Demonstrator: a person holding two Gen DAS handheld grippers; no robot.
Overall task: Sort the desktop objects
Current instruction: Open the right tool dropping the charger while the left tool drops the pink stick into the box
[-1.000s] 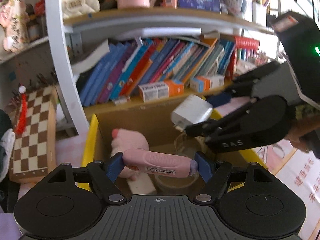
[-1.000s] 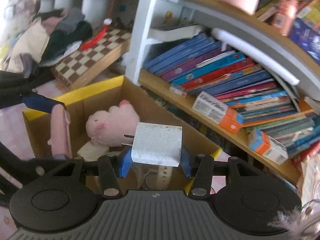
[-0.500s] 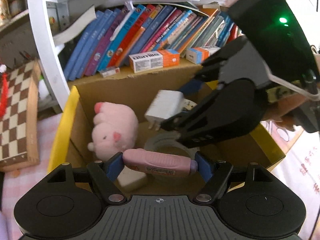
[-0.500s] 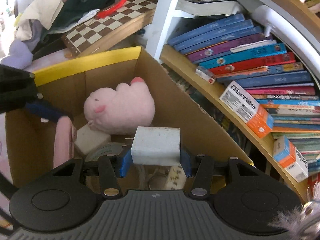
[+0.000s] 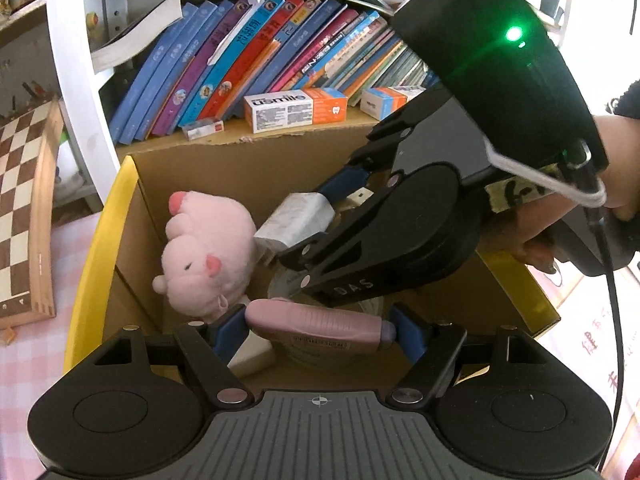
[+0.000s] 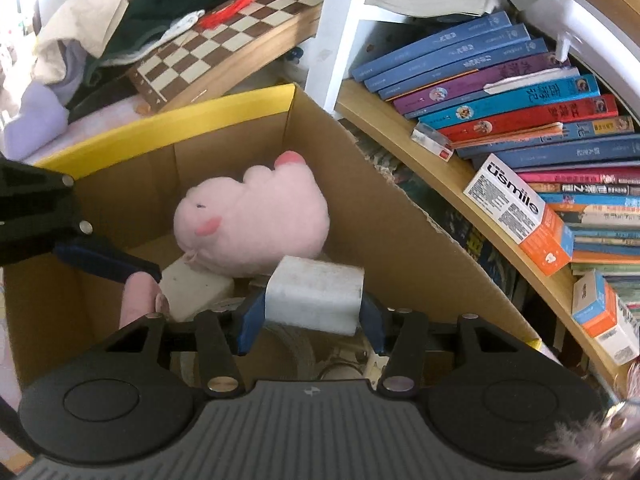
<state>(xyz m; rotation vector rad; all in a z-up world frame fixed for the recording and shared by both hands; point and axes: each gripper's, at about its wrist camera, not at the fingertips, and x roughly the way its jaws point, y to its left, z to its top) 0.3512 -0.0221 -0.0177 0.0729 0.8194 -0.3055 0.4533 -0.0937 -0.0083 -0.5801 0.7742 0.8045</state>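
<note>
The open brown cardboard box with a yellow rim (image 5: 100, 240) is the landmark. Over its opening, the left gripper (image 5: 316, 326) clamps a pink oblong tube (image 5: 316, 324) crosswise. Beside it, the right gripper (image 6: 310, 314) has a white rectangular charger block (image 6: 316, 296) between its blue pads; its jaws have just been opening slightly. Inside the box lies a pink plush pig (image 6: 252, 220) above a white block (image 6: 196, 288).

Pink tube (image 5: 318, 327) gripped, cardboard box (image 5: 256, 168), pink plush (image 5: 208, 252)
</note>
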